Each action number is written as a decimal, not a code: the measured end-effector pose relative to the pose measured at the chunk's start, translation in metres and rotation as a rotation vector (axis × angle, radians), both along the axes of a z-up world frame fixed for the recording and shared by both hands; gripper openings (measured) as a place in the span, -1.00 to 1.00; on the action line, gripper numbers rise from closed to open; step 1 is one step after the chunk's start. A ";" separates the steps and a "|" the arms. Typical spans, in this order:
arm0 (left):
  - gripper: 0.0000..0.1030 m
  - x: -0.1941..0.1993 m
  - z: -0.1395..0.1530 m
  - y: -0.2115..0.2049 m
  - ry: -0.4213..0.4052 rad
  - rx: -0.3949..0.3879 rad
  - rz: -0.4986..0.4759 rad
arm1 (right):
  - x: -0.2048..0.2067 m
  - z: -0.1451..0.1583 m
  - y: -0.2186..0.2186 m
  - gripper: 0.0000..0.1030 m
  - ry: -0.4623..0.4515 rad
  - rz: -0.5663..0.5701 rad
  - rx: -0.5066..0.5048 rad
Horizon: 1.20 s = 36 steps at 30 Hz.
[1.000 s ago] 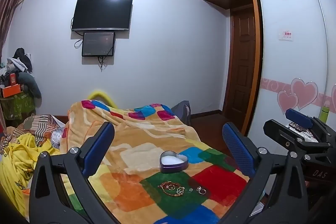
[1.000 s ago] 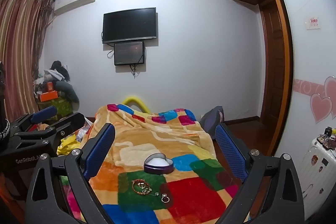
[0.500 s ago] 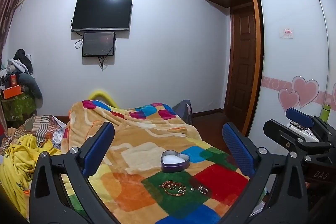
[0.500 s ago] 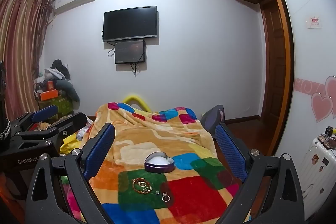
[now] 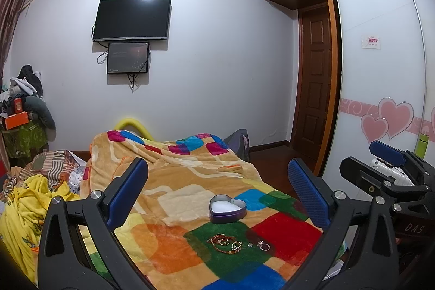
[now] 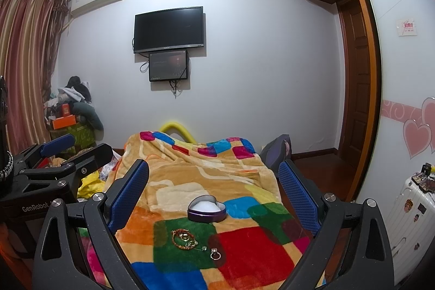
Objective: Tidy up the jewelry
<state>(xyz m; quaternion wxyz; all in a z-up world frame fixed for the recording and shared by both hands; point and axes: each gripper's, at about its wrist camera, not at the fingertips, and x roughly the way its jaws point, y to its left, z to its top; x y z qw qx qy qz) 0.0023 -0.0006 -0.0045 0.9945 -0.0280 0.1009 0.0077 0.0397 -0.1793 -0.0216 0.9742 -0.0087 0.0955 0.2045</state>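
A purple heart-shaped tin (image 5: 227, 209) (image 6: 206, 209) with a white lining sits open on a patchwork blanket (image 5: 174, 197) (image 6: 195, 175). Just in front of it, on a green patch, lie a red-and-gold beaded bracelet (image 5: 223, 243) (image 6: 183, 236) with small gold pieces and a silver ring (image 5: 264, 245) (image 6: 215, 254). My left gripper (image 5: 217, 189) is open and held above the blanket, short of the jewelry. My right gripper (image 6: 214, 189) is open too, nothing between its fingers. Each gripper shows at the edge of the other's view.
A yellow cloth pile (image 5: 24, 205) lies left of the bed. A white suitcase (image 6: 407, 211) with small items on top stands at the right by the sliding wardrobe door (image 5: 380, 72). A TV (image 6: 168, 29) hangs on the far wall. A dark bag (image 6: 277, 151) sits beyond the bed.
Both views have shifted only slightly; the tin and jewelry sit a touch further right in the left wrist view. Nothing was grasped or moved.
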 end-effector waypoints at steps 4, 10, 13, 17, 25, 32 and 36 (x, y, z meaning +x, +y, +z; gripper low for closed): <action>1.00 0.000 -0.001 0.000 0.001 -0.001 -0.001 | 0.000 0.000 0.000 0.85 0.000 0.000 0.000; 1.00 0.001 -0.002 0.000 0.002 -0.001 -0.001 | 0.001 0.000 0.000 0.85 0.002 0.000 0.000; 1.00 0.001 -0.002 0.000 0.002 -0.002 0.000 | 0.002 0.000 0.002 0.85 0.003 -0.001 -0.001; 1.00 0.001 -0.002 -0.001 0.004 0.000 0.000 | 0.000 0.000 -0.001 0.85 0.003 0.000 -0.002; 1.00 0.000 -0.007 0.002 0.008 -0.003 -0.001 | 0.000 -0.002 0.000 0.85 0.006 -0.001 0.000; 1.00 0.000 -0.008 0.002 0.009 -0.003 -0.002 | 0.000 -0.001 0.000 0.85 0.007 -0.001 0.000; 1.00 0.000 -0.008 0.002 0.010 -0.003 -0.002 | 0.000 -0.001 0.000 0.85 0.008 -0.002 -0.001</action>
